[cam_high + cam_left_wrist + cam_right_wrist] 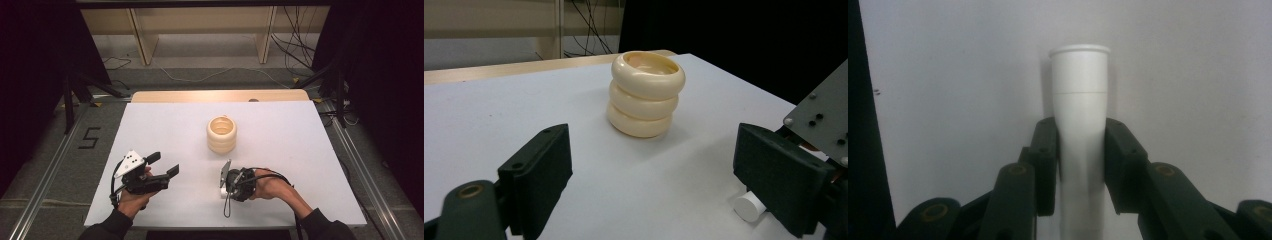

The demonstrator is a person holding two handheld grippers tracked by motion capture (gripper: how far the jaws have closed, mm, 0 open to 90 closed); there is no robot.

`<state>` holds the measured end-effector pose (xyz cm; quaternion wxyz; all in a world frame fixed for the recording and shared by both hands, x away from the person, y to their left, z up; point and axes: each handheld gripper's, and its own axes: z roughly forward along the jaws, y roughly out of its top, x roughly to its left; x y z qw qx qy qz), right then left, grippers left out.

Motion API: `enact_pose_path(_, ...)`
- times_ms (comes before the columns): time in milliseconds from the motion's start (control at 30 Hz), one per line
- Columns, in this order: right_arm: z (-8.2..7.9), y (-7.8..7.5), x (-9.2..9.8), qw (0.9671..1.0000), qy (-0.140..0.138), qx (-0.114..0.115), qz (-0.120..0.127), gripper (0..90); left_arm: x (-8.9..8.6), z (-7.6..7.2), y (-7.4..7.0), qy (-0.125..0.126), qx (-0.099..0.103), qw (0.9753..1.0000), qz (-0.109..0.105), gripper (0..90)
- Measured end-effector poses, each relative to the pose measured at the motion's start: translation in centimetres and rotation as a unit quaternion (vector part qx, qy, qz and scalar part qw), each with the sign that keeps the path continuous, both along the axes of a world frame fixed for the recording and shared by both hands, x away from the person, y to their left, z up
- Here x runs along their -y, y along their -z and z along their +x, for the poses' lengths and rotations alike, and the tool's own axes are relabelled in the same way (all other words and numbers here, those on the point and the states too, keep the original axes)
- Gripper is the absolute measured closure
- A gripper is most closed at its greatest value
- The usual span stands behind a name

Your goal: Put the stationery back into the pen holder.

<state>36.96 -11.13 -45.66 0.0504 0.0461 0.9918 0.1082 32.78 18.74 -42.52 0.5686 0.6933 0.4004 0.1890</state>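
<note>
Item one, white tube (1080, 125): a plain cylinder with a rimmed end, clamped on both sides between the jaws of the right gripper (1080, 165), low over the white worktop (280, 145) at its near centre, its end showing beside that gripper in the high view (223, 191). Item two, cream ribbed cup (221, 134): three stacked rings, open at the top, upright mid-worktop, well apart from both grippers. Item three, left gripper (165, 165): held at the near left, jaws spread wide and holding nothing, facing the cup.
</note>
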Motion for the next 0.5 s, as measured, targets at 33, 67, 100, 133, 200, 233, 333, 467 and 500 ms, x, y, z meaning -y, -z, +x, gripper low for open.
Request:
enact_pose_path(33, 0.0, 0.0, 0.0, 1.0000, 0.000, 0.007, 0.005, 69.4, 0.0, 0.0, 0.0, 0.000, 0.000, 1.0000, 0.000, 14.9)
enact_pose_path(67, 0.1, -0.1, 0.1, 1.0000, -0.002, 0.007, 0.003, 69.4, 0.0, 0.0, 0.0, 0.000, 0.000, 1.0000, 0.000, 14.9)
enact_pose_path(100, 0.0, -0.3, 0.1, 1.0000, 0.003, 0.007, 0.006, 69.4, 0.0, 0.0, 0.0, 0.000, 0.000, 1.0000, 0.000, 14.9)
enact_pose_path(133, 0.1, -0.5, 0.2, 0.9998, 0.005, 0.011, 0.013, 69.4, 0.0, 0.0, 0.0, -0.001, 0.000, 1.0000, 0.001, 14.9)
enact_pose_path(200, 0.2, -0.8, 0.4, 0.9994, 0.016, 0.016, 0.028, 69.4, 0.0, 0.0, 0.0, -0.001, 0.000, 1.0000, 0.001, 14.9)
enact_pose_path(233, 0.4, -0.9, 0.5, 0.9990, 0.013, 0.023, 0.037, 69.4, 0.0, 0.0, 0.0, -0.001, 0.000, 1.0000, 0.001, 14.9)
enact_pose_path(333, 0.8, -1.5, 1.0, 0.9972, 0.022, 0.030, 0.065, 69.4, 0.0, 0.0, 0.0, -0.002, 0.000, 1.0000, 0.000, 14.9)
enact_pose_path(467, 1.1, -2.4, 1.5, 0.9897, 0.055, 0.052, 0.121, 69.4, 0.0, 0.0, 0.0, -0.001, 0.001, 1.0000, 0.001, 14.9)
enact_pose_path(500, 1.1, -2.6, 1.6, 0.9868, 0.063, 0.054, 0.139, 69.4, 0.0, 0.0, 0.0, -0.001, 0.001, 1.0000, 0.001, 14.9)
